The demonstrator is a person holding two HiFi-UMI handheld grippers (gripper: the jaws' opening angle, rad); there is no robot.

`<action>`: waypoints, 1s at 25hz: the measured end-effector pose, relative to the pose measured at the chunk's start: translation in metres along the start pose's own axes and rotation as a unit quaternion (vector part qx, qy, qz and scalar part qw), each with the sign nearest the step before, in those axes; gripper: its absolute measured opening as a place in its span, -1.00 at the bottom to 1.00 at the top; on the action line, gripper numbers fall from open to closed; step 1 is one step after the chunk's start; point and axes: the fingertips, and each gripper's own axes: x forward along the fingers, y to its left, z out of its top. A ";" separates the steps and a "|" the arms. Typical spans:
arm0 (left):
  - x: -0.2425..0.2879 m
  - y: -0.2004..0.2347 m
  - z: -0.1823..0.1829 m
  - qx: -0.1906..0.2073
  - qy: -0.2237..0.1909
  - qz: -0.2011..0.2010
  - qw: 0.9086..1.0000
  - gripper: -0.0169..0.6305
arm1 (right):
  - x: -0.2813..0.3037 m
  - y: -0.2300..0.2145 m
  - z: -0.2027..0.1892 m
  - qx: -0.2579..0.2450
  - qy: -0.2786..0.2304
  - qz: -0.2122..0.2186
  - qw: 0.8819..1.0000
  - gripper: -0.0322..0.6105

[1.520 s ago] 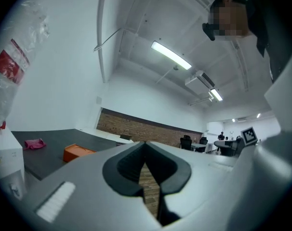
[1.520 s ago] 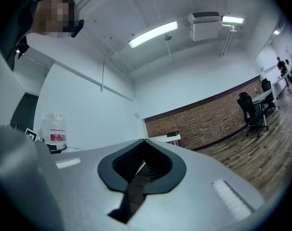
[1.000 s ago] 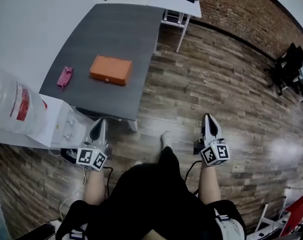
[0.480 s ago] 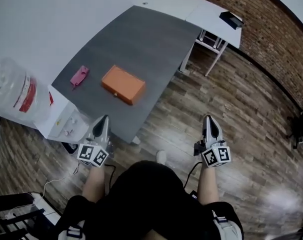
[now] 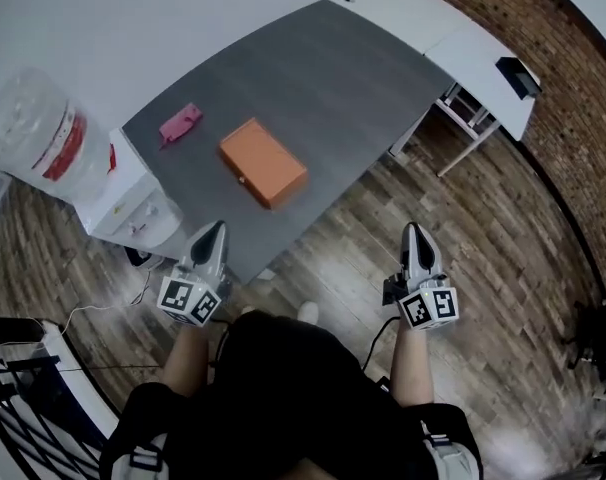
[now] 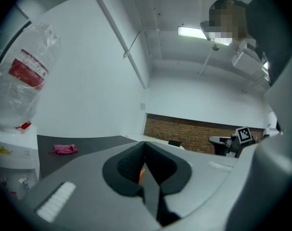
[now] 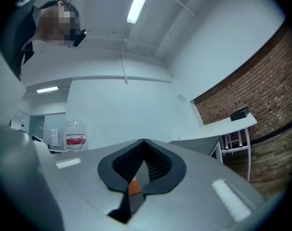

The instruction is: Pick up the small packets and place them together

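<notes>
A small pink packet (image 5: 180, 123) lies near the left end of the dark grey table (image 5: 333, 78), and the left gripper view shows the same pink packet (image 6: 65, 149). An orange box (image 5: 263, 161) sits beside it, closer to me. My left gripper (image 5: 214, 231) hovers just off the table's near edge, shut and empty. Over the wooden floor to the right of the table, my right gripper (image 5: 413, 232) is also shut and holds nothing. In each gripper view the jaws meet in a point, with a sliver of the orange box (image 6: 141, 174) behind them.
A white water dispenser (image 5: 133, 203) with a clear bottle (image 5: 38, 133) stands against the table's left end. A white desk (image 5: 473, 43) carrying a black object (image 5: 516, 76) adjoins the table's far end. A brick wall (image 5: 583, 78) runs along the right. Cables lie on the floor at lower left.
The view has swung round, so the table, box and packet now lie more squarely ahead and closer. Both grippers moved with the turn and stayed shut.
</notes>
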 end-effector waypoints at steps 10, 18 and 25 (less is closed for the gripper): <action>-0.037 0.066 0.015 0.004 -0.020 0.084 0.996 -0.95 | 0.092 0.057 -0.028 0.011 0.036 0.097 0.995 -0.89; -0.043 0.102 0.017 0.010 -0.028 0.104 0.994 -0.95 | 0.162 0.099 -0.020 -0.010 0.043 0.156 0.987 -0.89; -0.059 0.135 0.008 -0.047 -0.039 0.112 0.992 -0.95 | 0.204 0.134 -0.033 0.000 0.061 0.190 0.980 -0.89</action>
